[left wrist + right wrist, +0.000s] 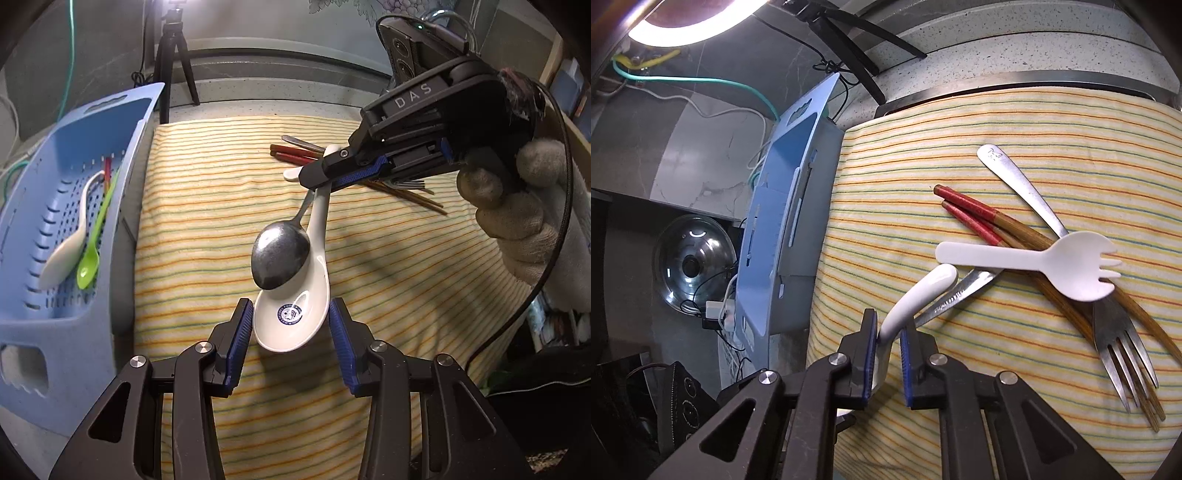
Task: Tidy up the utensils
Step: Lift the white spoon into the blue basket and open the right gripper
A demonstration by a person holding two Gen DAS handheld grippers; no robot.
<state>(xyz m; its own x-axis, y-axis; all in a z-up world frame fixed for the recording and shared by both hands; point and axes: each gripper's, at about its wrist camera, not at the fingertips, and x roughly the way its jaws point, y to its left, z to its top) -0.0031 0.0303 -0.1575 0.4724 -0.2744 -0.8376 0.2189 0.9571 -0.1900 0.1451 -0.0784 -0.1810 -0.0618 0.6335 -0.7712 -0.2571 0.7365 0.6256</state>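
Right hand-held gripper (314, 184) clamping white ceramic spoon (295, 317) and metal spoon (280, 254) handles, left hand-held gripper (291, 325) pads flanking ceramic bowl, blue basket (74, 332) at left.

Left gripper (291, 325): black linkage, blue ribbed pads, silver pivot screws. Right gripper (318, 181): same build, "DAS" marking, black cable. Knit glove (517, 210), pale grey.

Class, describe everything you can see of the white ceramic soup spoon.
The white ceramic soup spoon is glossy, with a deep bowl bearing a round blue emblem and a curved, rounded handle. It is lifted above the striped cloth, its handle pinched in the right claw, its bowl between the left claw's pads. A metal spoon lies on it.
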